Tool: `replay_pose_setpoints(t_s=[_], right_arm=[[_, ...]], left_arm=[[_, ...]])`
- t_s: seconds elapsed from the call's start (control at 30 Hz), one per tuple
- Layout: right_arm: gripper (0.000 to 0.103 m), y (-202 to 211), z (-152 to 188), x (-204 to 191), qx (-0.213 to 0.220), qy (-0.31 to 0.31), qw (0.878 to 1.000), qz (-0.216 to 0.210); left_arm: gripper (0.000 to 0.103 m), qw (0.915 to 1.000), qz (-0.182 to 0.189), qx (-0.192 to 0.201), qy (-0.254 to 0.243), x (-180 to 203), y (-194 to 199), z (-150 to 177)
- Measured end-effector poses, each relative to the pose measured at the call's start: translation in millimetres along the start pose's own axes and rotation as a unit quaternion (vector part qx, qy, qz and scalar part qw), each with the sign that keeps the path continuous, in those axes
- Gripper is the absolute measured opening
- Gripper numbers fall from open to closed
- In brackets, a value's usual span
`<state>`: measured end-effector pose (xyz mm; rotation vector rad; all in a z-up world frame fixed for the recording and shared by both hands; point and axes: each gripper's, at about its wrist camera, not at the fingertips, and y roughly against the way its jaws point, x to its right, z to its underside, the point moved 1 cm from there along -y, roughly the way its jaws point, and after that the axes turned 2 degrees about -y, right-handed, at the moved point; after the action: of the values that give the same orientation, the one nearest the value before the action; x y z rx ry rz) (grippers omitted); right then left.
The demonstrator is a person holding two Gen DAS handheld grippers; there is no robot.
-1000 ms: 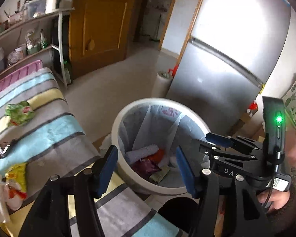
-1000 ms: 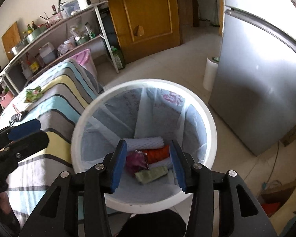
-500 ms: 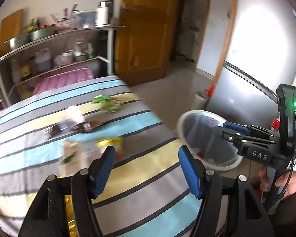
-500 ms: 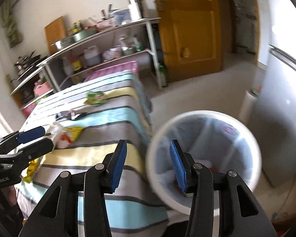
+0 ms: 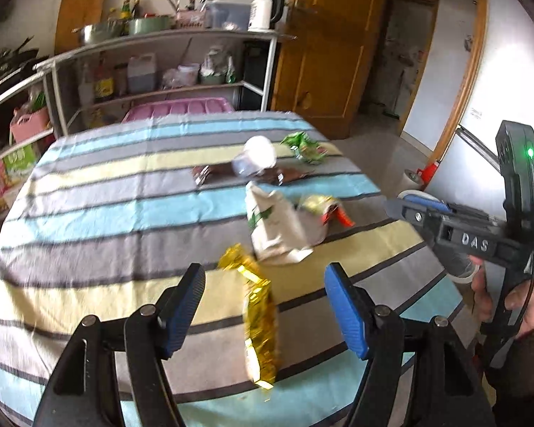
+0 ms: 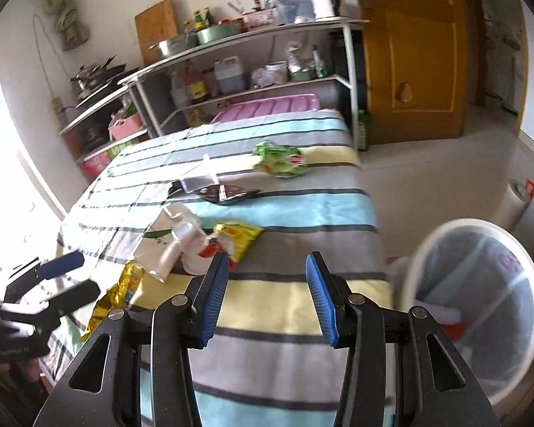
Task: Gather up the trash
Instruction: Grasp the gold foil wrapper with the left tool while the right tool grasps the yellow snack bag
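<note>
Trash lies on the striped tablecloth (image 5: pixel 89 213). My left gripper (image 5: pixel 262 274) hovers over a gold foil wrapper (image 5: pixel 258 313), its jaws opening wider and the pads apart from the foil. Beyond it are a white paper bag (image 5: pixel 277 224), a yellow snack wrapper (image 5: pixel 320 206), a dark wrapper (image 5: pixel 284 176), a clear cup (image 5: pixel 254 156) and a green wrapper (image 5: pixel 304 146). My right gripper (image 6: pixel 267 267) stands open and empty above the table's near right part, close to the yellow wrapper (image 6: pixel 235 236). The white lined trash bin (image 6: pixel 427 249) sits on the floor to its right.
A metal shelf rack (image 5: pixel 160 53) full of pots and bottles stands behind the table, with a pink crate (image 5: pixel 178 108) below it. A wooden door (image 5: pixel 331 53) and a grey fridge (image 5: pixel 498 106) are to the right. A hand (image 5: pixel 516 306) holds the right gripper.
Both views have swung left from the bin to the table with its trash. The left jaws have spread wider. The right jaws keep the same gap.
</note>
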<state>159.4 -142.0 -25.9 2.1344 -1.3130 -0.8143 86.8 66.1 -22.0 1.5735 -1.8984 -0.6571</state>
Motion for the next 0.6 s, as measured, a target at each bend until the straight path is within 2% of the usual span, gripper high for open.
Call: replay_pose_setpoints(t_s=[0.13, 0.3, 0.6], right_arm=[[0.047, -19.6, -5.4, -10.2, -0.018, 0.005, 1.0, -0.012], [0.049, -40.5, -12.0, -15.7, -0.027, -0.002, 1.0, 0.0], [0.051, -65.1, -17.5, -18.7, -0.063, -0.003, 0.998, 0.001]], left_arm=[[0.072, 0.9998, 0.007, -0.014, 0.012, -10.5, -4.4, 11.2], [0.072, 0.9991, 0.026, -0.027, 0.019, -16.9, -10.2, 20.4], [0.072, 0.998, 0.04, -0.043, 0.024, -18.4, -27.8, 21.4]])
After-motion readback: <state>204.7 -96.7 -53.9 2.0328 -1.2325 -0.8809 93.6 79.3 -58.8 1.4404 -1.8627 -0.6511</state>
